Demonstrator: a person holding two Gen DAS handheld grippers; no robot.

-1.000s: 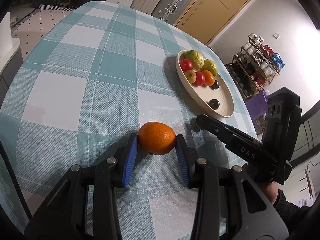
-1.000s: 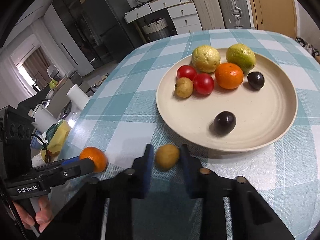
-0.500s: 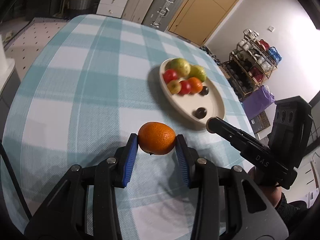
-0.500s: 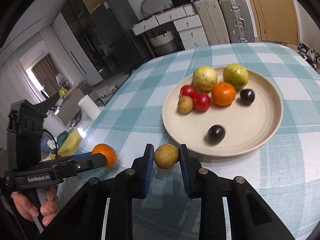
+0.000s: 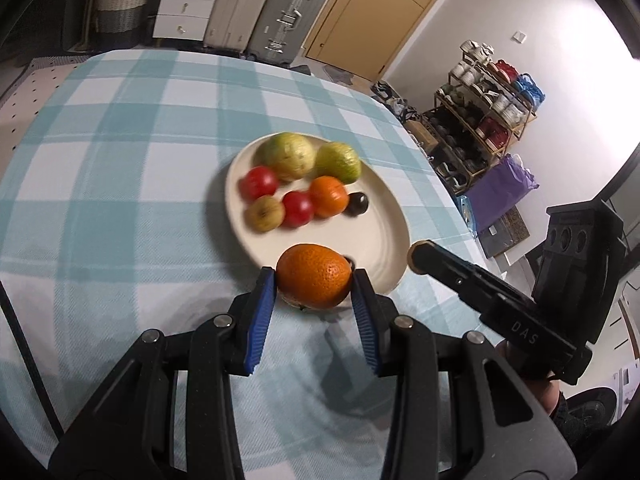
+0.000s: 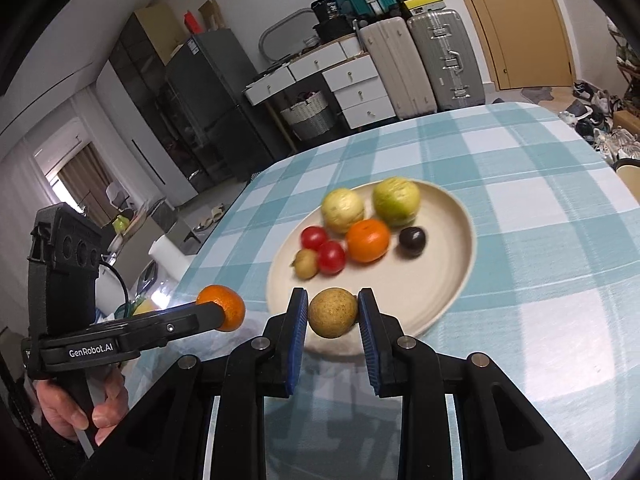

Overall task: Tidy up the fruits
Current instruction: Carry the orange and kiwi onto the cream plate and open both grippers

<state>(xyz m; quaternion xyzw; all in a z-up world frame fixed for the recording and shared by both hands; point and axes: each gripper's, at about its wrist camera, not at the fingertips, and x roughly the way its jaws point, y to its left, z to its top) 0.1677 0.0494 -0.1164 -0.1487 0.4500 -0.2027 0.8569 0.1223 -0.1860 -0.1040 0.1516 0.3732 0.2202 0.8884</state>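
Observation:
My left gripper is shut on an orange and holds it in the air over the near rim of the cream plate. My right gripper is shut on a small brown round fruit, also lifted above the plate's near edge. The plate holds two yellow-green fruits, two red tomatoes, an orange, a small tan fruit and a dark plum. The right view shows the left gripper with its orange at the left.
The plate sits on a teal and white checked tablecloth. The right gripper's body reaches in from the right in the left wrist view. Suitcases, drawers and a fridge stand beyond the table.
Both grippers have risen off the tablecloth with their fruits and moved toward the plate. The plate now sits closer, under the held fruits.

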